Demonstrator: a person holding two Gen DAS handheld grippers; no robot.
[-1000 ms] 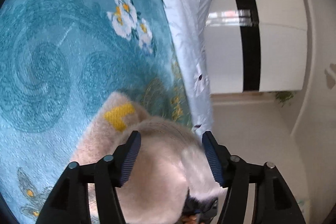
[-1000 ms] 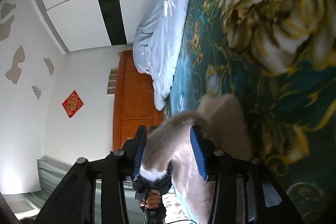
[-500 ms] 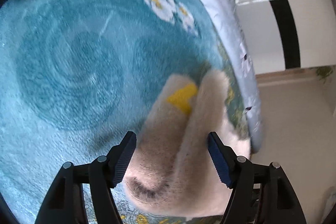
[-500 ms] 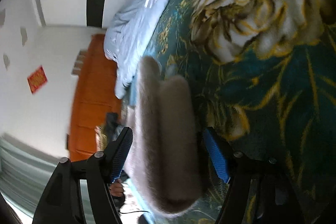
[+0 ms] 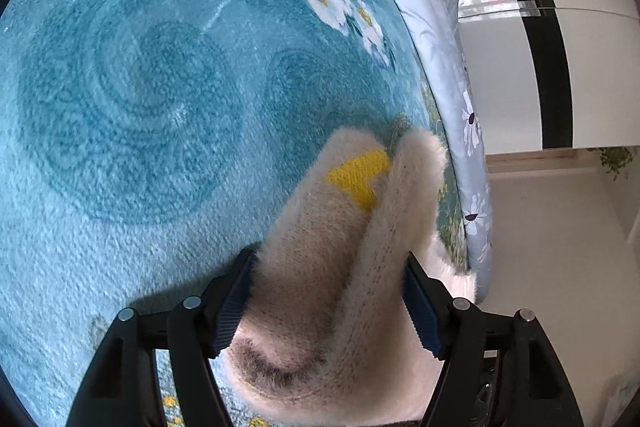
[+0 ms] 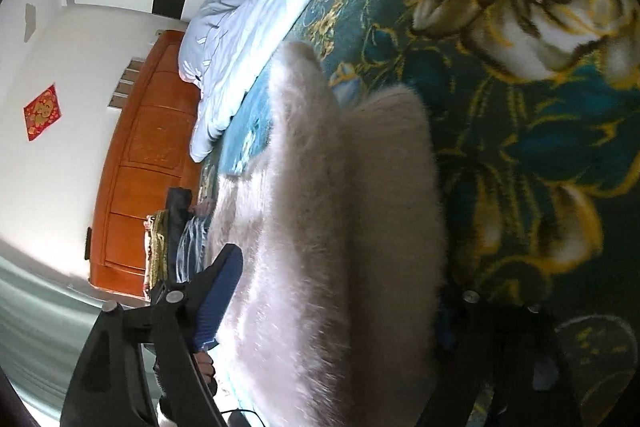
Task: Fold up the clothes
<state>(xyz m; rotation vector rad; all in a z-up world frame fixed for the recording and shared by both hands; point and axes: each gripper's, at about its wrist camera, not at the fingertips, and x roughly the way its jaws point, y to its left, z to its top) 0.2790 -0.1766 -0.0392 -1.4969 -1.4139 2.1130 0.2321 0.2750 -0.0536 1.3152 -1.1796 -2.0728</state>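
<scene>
Lying doubled over on a bed, a fluffy cream sweater sits between the wide-spread fingers of the left gripper, its two thick rolls of fabric running side by side from 6 o'clock toward 1 o'clock in the left wrist view. A yellow patch shows on the left-hand roll near its far end. The jaws stand about as wide as the bundle itself; the blue pads flank the fabric and may be brushing it, but nothing looks pinched, so the left gripper reads as open around the garment rather than clamped on it.

The right wrist view shows the same sweater from the other end, again as two parallel folds, resting on a dark green floral blanket. The right gripper is also spread wide: one blue pad is clear at 8 o'clock, while the other finger is in shadow behind the fabric at 4 o'clock.

The teal blanket fills the left view from 9 to 12 o'clock, with a pale blue quilt bunched along the bed's edge at 1 o'clock and a wardrobe beyond. A wooden door stands at 9 o'clock in the right view.

Judging by the doubled shape, at least one fold looks finished; tidying, a possible further fold and letting go appear to remain.
</scene>
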